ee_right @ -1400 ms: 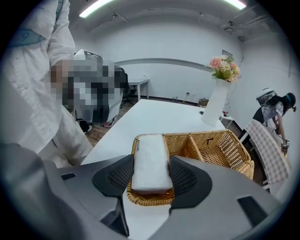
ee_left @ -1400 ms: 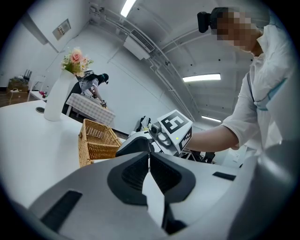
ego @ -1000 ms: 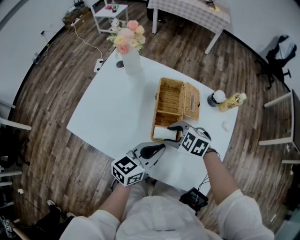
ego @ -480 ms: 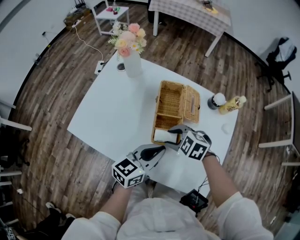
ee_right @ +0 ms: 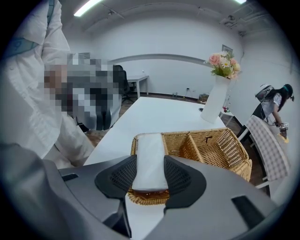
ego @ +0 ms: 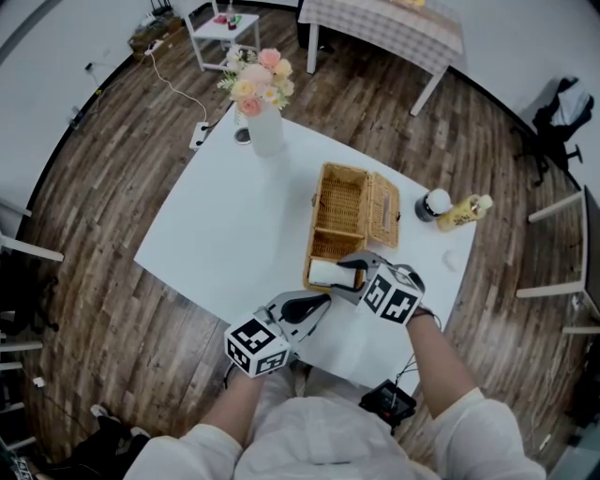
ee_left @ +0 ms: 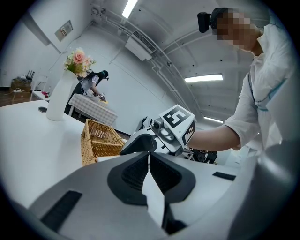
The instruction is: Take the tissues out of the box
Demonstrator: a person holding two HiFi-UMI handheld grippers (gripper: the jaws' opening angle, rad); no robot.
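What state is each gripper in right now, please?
Left gripper: closed, holding nothing.
Right gripper: fingers have just been closing, now gripping the tissue pack in the basket.

The worktop carries everything near. Right of its centre sits the basket, its long side running away from the person, with a divider splitting it into a far compartment and a near one. The tissue pack lies in the near compartment, across the basket's width. The lid hangs open along the basket's right side. Right of the lid stands a jar, with a bottle just beside it on the right. The vase stands at the worktop's far corner, well apart from the basket and to its left. Beyond the worktop, a small table stands on the left and a cloth-covered table on the right
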